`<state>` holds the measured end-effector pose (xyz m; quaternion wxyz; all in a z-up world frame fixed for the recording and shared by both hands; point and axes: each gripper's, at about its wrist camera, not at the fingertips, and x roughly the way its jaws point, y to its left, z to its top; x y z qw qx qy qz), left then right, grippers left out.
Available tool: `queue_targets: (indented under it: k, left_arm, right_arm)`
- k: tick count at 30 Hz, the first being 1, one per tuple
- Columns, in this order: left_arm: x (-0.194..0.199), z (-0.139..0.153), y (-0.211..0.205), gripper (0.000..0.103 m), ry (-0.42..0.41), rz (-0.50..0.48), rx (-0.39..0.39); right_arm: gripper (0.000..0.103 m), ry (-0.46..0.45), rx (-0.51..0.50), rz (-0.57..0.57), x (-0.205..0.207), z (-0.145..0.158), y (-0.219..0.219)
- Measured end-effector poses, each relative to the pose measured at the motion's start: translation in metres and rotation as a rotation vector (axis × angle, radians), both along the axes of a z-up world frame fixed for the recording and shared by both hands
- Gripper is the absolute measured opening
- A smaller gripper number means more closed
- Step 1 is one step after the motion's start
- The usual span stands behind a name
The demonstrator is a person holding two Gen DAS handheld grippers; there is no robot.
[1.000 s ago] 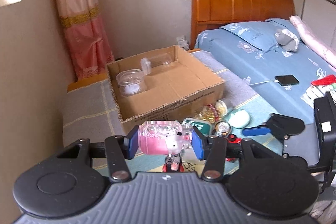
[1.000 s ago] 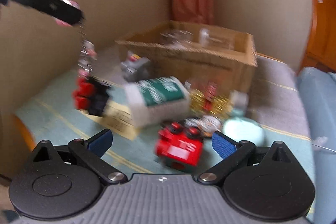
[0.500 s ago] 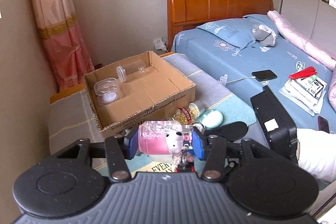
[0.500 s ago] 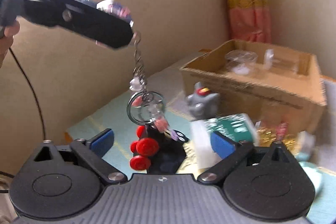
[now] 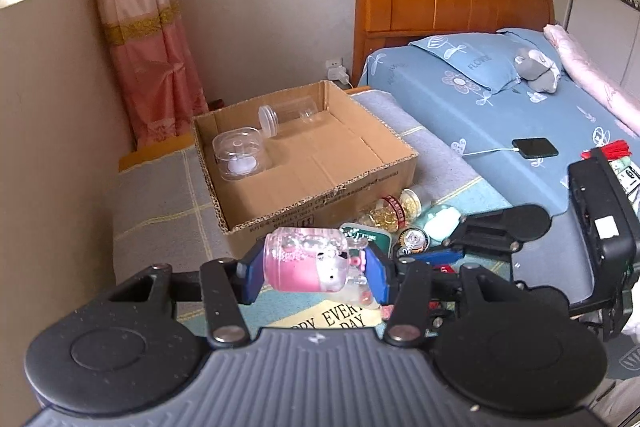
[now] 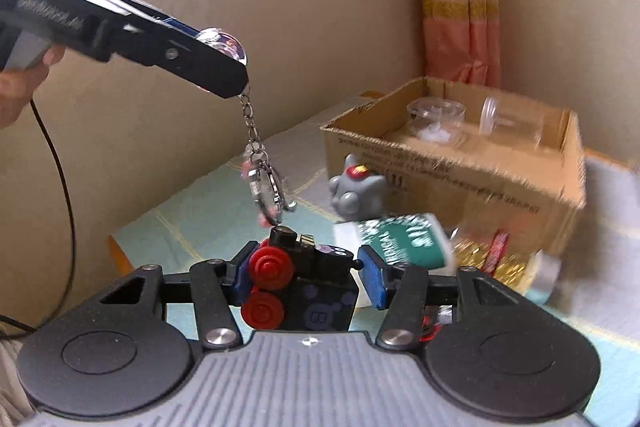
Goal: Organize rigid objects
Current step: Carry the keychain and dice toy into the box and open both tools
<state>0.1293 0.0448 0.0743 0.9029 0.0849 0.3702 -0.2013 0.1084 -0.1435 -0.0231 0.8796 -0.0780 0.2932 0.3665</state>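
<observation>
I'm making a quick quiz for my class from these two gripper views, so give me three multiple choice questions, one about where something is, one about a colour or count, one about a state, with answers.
1. Where is the grey toy figure?
A. inside the cardboard box
B. on the mat outside the box
C. on the bed

2. How many clear containers lie in the cardboard box?
A. none
B. two
C. five

3. What is the right gripper doing?
A. standing wide open over nothing
B. gripping a green can
C. closed on the black toy with red knobs

Answers: 1 B, it sits in front of the box wall. 2 B, a round tub and a jar on its side show. 3 C, both blue pads press its sides.
</observation>
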Motion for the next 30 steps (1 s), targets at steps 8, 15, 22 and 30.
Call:
queue_targets:
  k: [8,15,22,30]
  left_arm:
    - [0.016,0.014,0.014,0.05,-0.105,0.079,0.104]
    - [0.045,-0.001,0.006,0.05,-0.013,0.033,0.135]
    - [0.077,-0.003,-0.005,0.05,0.001,0.022,0.171]
    - [0.108,0.001,-0.014,0.05,-0.003,0.015,0.199]
  right_arm:
    - [0.058,-0.11,-0.159,-0.069,0.011,0.016,-0.017]
    - [0.058,-0.171,-0.225,-0.079,0.034,0.039,-0.023]
    - [0.058,-0.17,-0.273,-0.056,0.067,0.052,-0.018]
    - [0.058,-0.168,-0.299,-0.08,0.106,0.065,-0.016]
